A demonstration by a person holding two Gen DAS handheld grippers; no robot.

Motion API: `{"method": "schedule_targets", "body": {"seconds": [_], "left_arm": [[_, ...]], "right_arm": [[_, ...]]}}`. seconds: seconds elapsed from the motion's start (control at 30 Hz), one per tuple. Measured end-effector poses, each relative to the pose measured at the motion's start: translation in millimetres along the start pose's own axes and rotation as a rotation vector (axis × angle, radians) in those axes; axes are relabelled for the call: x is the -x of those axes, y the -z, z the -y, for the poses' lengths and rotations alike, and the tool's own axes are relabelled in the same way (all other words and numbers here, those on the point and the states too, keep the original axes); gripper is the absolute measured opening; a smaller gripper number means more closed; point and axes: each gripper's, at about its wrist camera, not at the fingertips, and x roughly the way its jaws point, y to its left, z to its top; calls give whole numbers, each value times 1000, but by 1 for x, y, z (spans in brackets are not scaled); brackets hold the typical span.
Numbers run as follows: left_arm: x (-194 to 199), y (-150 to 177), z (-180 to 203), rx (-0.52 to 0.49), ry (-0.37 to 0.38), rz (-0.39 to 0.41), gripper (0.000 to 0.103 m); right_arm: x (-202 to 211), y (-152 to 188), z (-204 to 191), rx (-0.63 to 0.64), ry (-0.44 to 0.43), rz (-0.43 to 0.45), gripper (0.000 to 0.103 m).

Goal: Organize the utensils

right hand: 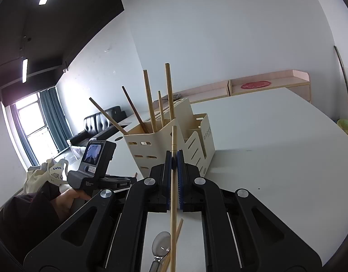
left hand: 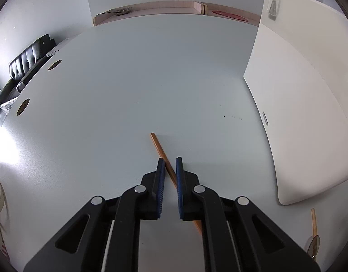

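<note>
A brown chopstick point(left hand: 157, 144) lies slanted on the pale table point(left hand: 128, 90). My left gripper point(left hand: 170, 162) points down at it, the blue pads pinching its middle. The stick's far end sticks out up-left, and its near end runs under the right finger. My right gripper point(right hand: 174, 154) is shut on a light bamboo chopstick point(right hand: 174, 136), held upright just in front of the cream utensil holder point(right hand: 151, 145). Several chopsticks point(right hand: 149, 99) stand in the holder's front compartment. A metal spoon point(right hand: 161, 247) and another chopstick point(right hand: 177, 233) lie on the table below the right gripper.
The holder's white side wall point(left hand: 298, 113) rises to the right of the left gripper, with the spoon point(left hand: 313, 246) near its base. A person's hand point(right hand: 72, 197) holds the left gripper's handle. A cloth bag point(right hand: 44, 174) and a black sofa point(right hand: 101, 120) are beyond the table's left edge.
</note>
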Motion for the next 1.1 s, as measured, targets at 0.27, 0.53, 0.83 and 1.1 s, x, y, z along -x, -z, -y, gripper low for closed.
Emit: {"method": "schedule_targets", "body": {"seconds": [0.27,0.53,0.83,1.1], "left_arm": [[11,5,-13,48,77,45,5],[60,15,-26,72,174,212,5],[148,38,-38,87,342,511,5],[206,45,-41,50,381,737,4]], "right_arm": [[4,-1,-4,8,4,4,4],[10,-6,-18,26,11,21,4],[17,-19,-57,118,-8,114,4],[12,-27,-73,150,-15,163,4]]}}
